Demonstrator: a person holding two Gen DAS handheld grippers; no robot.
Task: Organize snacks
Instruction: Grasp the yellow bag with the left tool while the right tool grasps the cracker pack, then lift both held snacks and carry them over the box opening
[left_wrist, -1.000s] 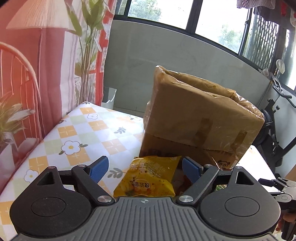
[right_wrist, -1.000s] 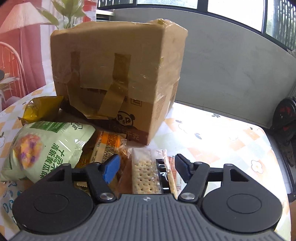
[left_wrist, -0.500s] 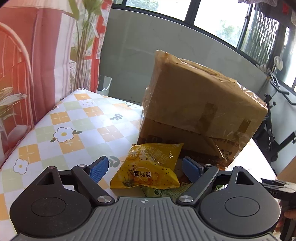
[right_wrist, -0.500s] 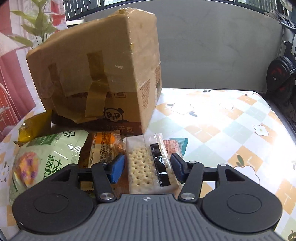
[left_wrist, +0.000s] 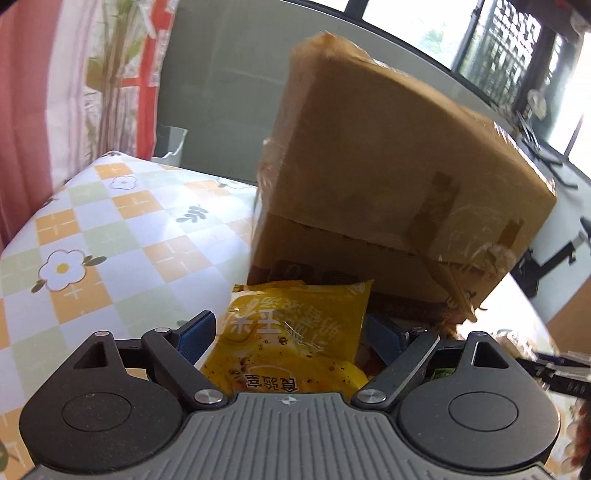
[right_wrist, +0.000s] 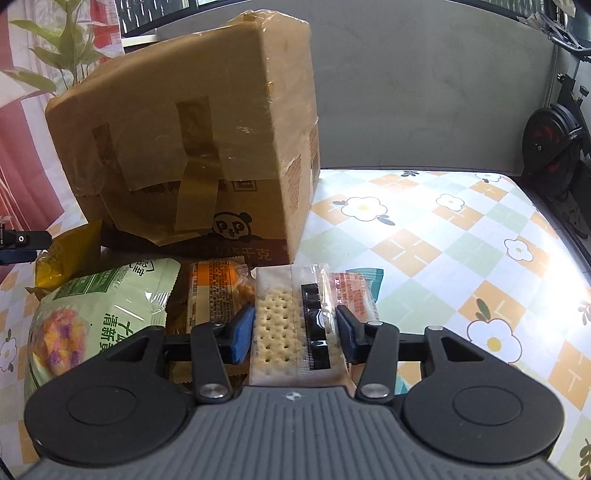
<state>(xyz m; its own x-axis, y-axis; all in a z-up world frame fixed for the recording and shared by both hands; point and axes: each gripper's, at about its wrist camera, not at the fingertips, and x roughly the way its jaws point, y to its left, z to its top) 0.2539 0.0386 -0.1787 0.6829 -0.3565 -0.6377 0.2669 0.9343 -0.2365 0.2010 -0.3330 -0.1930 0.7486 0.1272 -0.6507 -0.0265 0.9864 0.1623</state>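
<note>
Between right gripper (right_wrist: 294, 332) closing jaws: cracker pack (right_wrist: 284, 328), pads touching.

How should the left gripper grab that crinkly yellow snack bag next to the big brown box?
Probably across its two long side edges, near the middle, coming from the near end. The yellow foil snack bag lies flat on the flowered tablecloth, its far end against the taped brown cardboard box, so that side is blocked. The left gripper already straddles it with its jaws open; closing there pinches the bag's width.
</note>
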